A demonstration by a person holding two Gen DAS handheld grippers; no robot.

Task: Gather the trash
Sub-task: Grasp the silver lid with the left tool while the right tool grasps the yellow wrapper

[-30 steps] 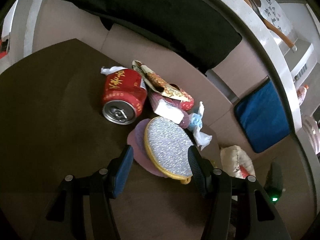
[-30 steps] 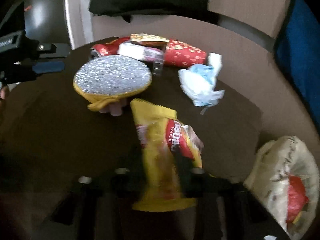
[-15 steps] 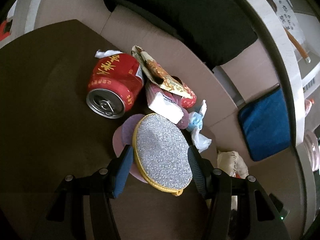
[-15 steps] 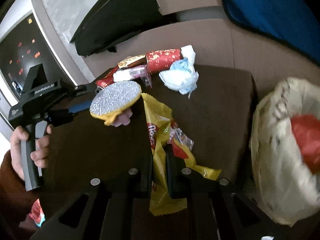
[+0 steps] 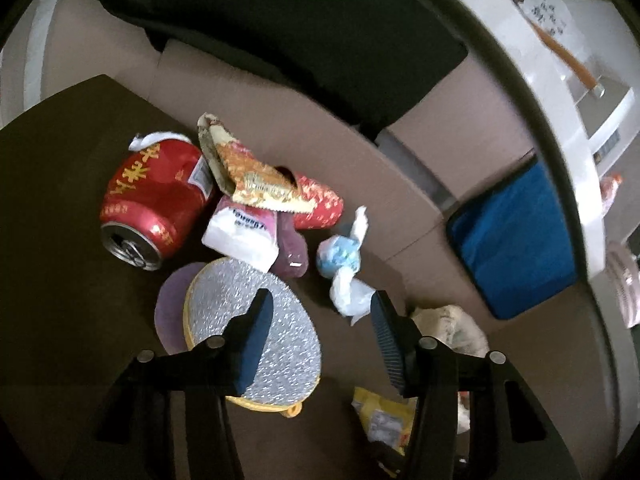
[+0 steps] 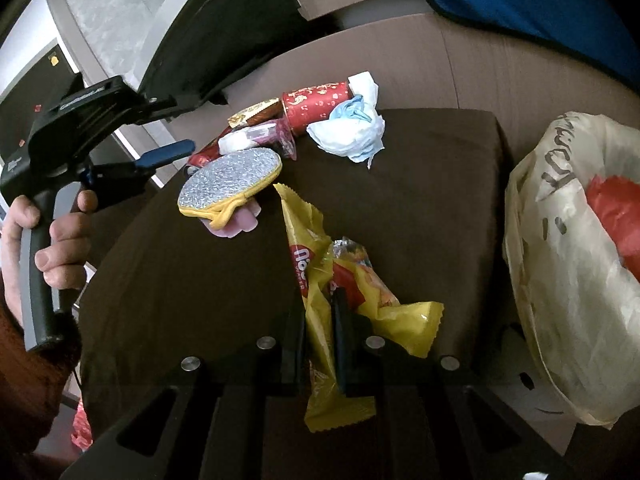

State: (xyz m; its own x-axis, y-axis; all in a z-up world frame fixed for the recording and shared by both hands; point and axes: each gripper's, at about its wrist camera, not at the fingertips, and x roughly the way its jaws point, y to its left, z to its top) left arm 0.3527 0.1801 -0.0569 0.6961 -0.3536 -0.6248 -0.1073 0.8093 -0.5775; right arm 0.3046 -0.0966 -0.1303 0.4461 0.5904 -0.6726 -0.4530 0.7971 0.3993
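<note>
My right gripper (image 6: 316, 320) is shut on a yellow wafer wrapper (image 6: 320, 248) and holds it above the dark table (image 6: 192, 264), left of the open plastic trash bag (image 6: 560, 264). My left gripper (image 5: 320, 320) is open above the table, over a silver-and-yellow scrub pad (image 5: 280, 344). Beyond it lie a red can (image 5: 156, 196), a tissue pack (image 5: 244, 236), a red-gold wrapper (image 5: 256, 180) and a crumpled white-blue tissue (image 5: 344, 268). The same pile shows in the right wrist view, with the scrub pad (image 6: 232, 176) and the tissue (image 6: 352, 128).
A beige sofa (image 5: 280, 112) runs behind the table, with a black cushion (image 5: 280, 28) and a blue cushion (image 5: 516, 236) on it. The trash bag (image 5: 448, 324) sits off the table's right edge. The left gripper (image 6: 92, 136) and hand show at the left.
My right gripper has carried the yellow wrapper to the right, toward the trash bag. My left gripper has shifted right, so the scrub pad now lies under its left finger.
</note>
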